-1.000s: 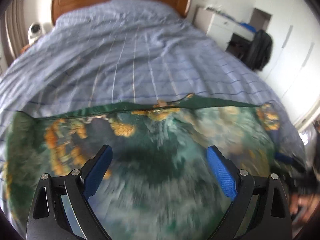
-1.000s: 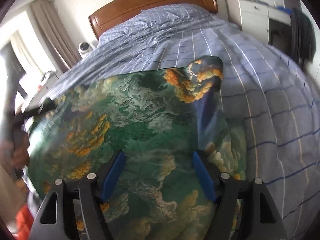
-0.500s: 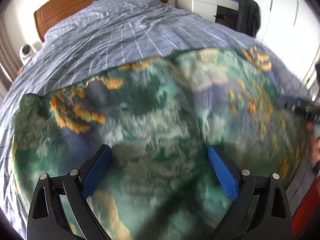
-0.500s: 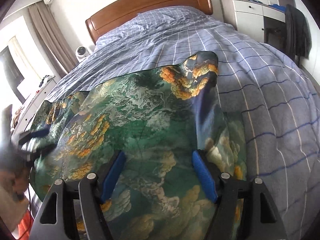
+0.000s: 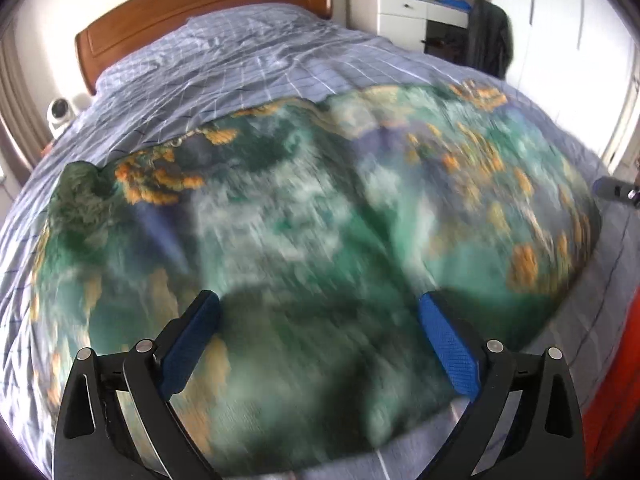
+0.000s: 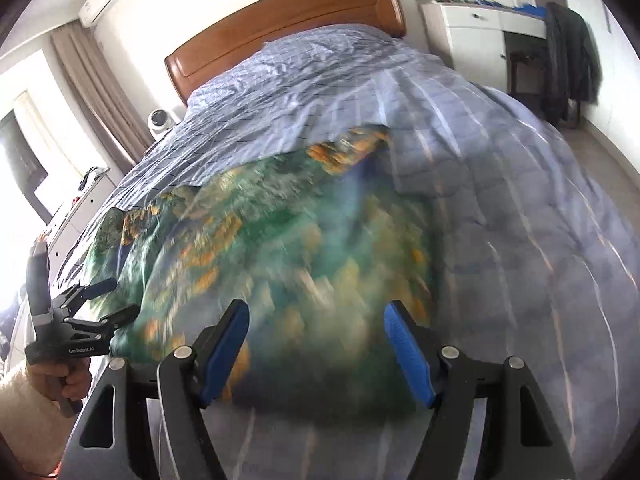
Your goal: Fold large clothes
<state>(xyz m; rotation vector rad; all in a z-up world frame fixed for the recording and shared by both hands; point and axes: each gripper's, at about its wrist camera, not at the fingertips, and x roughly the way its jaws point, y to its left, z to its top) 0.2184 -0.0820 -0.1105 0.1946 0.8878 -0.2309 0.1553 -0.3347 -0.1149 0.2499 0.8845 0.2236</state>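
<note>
A large green garment with orange and white print point(image 5: 320, 216) lies spread flat on the blue checked bed cover point(image 5: 256, 56). My left gripper point(image 5: 320, 340) is open and empty, above the garment's near edge. My right gripper point(image 6: 316, 344) is open and empty, above the garment point(image 6: 280, 248) at its near right part. The left gripper also shows in the right wrist view point(image 6: 112, 300) at the garment's left edge, open. The tip of the right gripper shows in the left wrist view point(image 5: 616, 190) at the far right. Both views are blurred by motion.
A wooden headboard point(image 5: 192, 12) stands at the far end. A white dresser point(image 5: 404, 16) and a chair with a dark coat point(image 5: 488, 36) stand at the back right. A white device point(image 5: 60, 114) sits left of the bed. Curtains point(image 6: 96, 84) hang at the left.
Both grippers have pulled back toward the near edge of the bed and risen; more of the garment and its near edge show. Both stay open.
</note>
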